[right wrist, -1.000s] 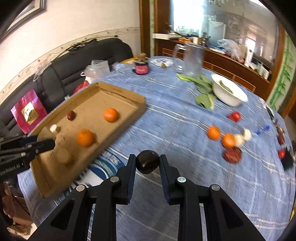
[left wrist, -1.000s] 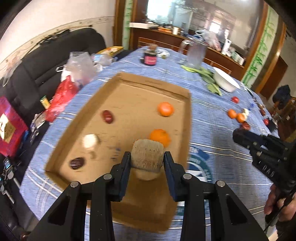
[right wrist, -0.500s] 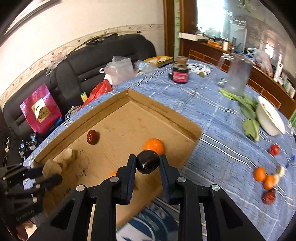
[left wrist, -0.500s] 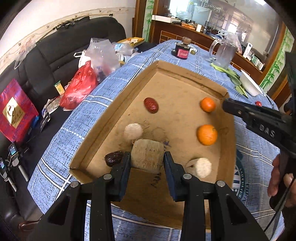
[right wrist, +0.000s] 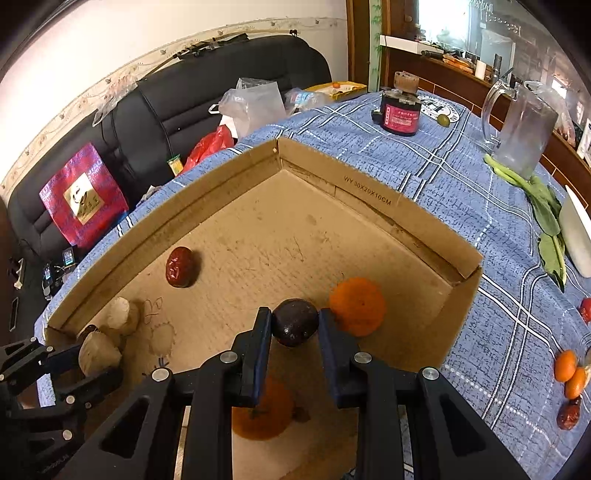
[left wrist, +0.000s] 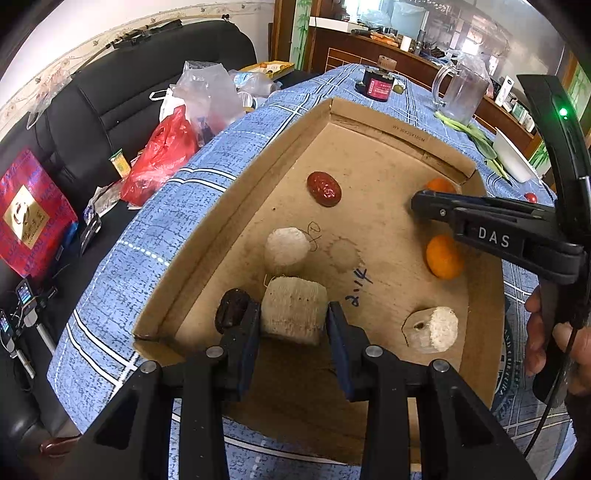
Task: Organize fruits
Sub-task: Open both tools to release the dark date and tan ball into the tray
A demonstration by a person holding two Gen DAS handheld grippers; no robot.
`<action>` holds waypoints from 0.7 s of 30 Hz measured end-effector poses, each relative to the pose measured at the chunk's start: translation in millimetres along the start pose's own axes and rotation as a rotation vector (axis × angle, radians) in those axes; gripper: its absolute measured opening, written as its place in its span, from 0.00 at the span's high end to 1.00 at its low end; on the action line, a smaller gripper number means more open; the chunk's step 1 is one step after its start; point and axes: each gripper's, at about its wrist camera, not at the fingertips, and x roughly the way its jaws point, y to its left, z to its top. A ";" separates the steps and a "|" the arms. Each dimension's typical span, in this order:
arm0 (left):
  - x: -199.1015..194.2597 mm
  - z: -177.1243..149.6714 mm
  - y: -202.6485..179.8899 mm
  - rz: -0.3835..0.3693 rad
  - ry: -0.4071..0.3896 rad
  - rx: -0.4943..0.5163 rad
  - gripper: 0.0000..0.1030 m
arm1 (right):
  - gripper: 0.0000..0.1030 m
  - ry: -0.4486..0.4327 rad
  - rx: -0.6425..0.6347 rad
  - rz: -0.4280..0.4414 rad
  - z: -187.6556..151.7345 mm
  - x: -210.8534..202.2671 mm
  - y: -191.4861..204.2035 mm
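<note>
Both fruits are at the placing step — the left hand-held gripper [left wrist: 293, 319] clamps a pale fibrous chunk [left wrist: 293, 310] low over the cardboard tray [right wrist: 369, 201], lower centre of frame, while the right hand-held gripper [right wrist: 294, 325] grips a dark round fruit [right wrist: 294, 322] beside an orange [right wrist: 357, 306] — next, probably lower and let go.

Black sofa [right wrist: 221, 85] under a white wall [right wrist: 129, 33]; dark wood sideboard [right wrist: 436, 74] behind, daylight at the window [right wrist: 439, 18]
</note>
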 end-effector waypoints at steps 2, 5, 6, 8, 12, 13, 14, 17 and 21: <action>0.7 0.3 -1.6 0.006 -0.001 0.004 0.66 | 0.73 0.004 -0.001 0.002 -0.8 2.3 -0.9; 2.0 -0.6 -3.2 0.012 -0.004 0.007 0.66 | 0.72 0.001 -0.003 0.005 -0.5 2.6 -0.7; 2.1 -0.6 -3.3 0.013 -0.004 0.008 0.66 | 0.72 0.002 -0.004 0.007 -0.4 2.4 -1.0; 1.6 -0.8 -3.5 0.012 -0.003 0.007 0.64 | 0.72 0.003 -0.005 0.009 -0.7 2.5 -1.5; -0.2 -2.8 -5.2 0.015 -0.006 0.012 0.61 | 0.65 0.006 -0.004 0.017 -1.7 1.6 -2.0; -1.5 -3.7 -5.3 0.014 -0.007 0.013 0.61 | 0.65 0.004 -0.005 0.015 -2.2 0.9 -1.8; -2.5 -4.1 -5.5 0.017 -0.009 0.013 0.61 | 0.64 0.002 -0.007 0.010 -2.8 0.0 -1.5; -6.1 -5.3 -4.9 0.018 -0.013 0.012 0.59 | 0.62 -0.001 -0.007 0.001 -4.8 -2.8 -1.5; -12.8 -7.1 -3.1 0.024 -0.023 0.006 0.57 | 0.62 -0.010 0.003 -0.013 -8.1 -11.0 -4.3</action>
